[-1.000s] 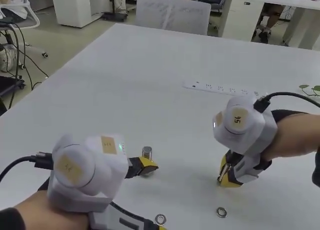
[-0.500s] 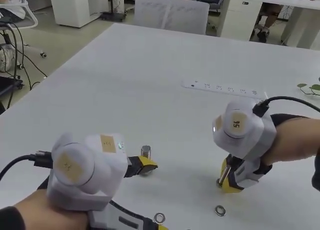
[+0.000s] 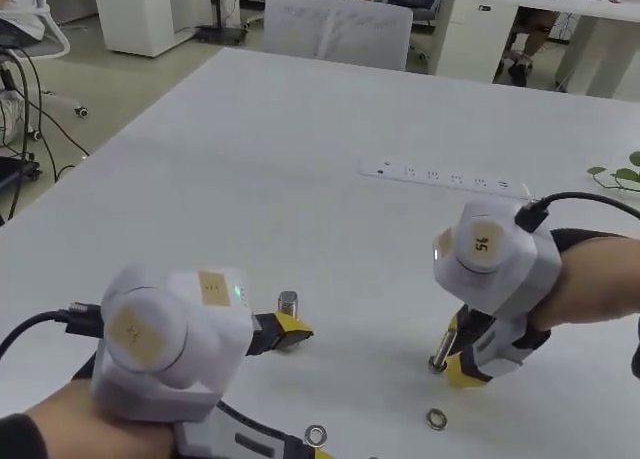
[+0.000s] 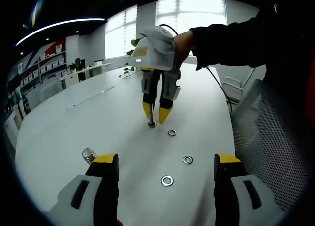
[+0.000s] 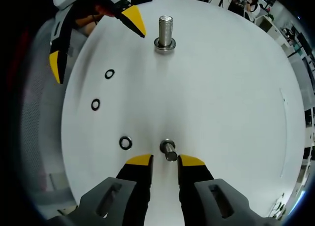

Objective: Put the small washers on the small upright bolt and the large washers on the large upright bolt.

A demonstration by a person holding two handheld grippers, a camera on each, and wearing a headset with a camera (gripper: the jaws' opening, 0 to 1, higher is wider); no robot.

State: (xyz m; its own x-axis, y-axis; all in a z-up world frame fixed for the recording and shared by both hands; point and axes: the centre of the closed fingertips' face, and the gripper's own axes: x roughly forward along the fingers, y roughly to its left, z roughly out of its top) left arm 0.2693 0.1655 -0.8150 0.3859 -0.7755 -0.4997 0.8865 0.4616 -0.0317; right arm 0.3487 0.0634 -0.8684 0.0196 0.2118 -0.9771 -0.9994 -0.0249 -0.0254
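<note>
Right tongs [image 5: 165, 160], narrowly parted and empty, hang just at the small upright bolt [image 5: 169, 150], which a sideways drift could topple; left tongs [image 4: 166, 159] gape empty beside the large bolt [image 4: 88, 154].

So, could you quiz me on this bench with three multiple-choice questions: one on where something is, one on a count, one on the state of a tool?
1. Where does the small bolt stand?
A. Just ahead of the right gripper's jaws
B. In a box
C. On a shelf

2. How many loose washers lie on the table?
A. One
B. Three
C. Six

3. How do the left gripper's jaws stand?
A. Shut on a washer
B. Shut tight, empty
C. Wide open, nothing between them

Answers: 1 A, the right gripper view shows the bolt upright at the jaw tips; 2 B, both gripper views show three rings lying flat; 3 C, the left gripper view shows bare table between the jaws.
</note>
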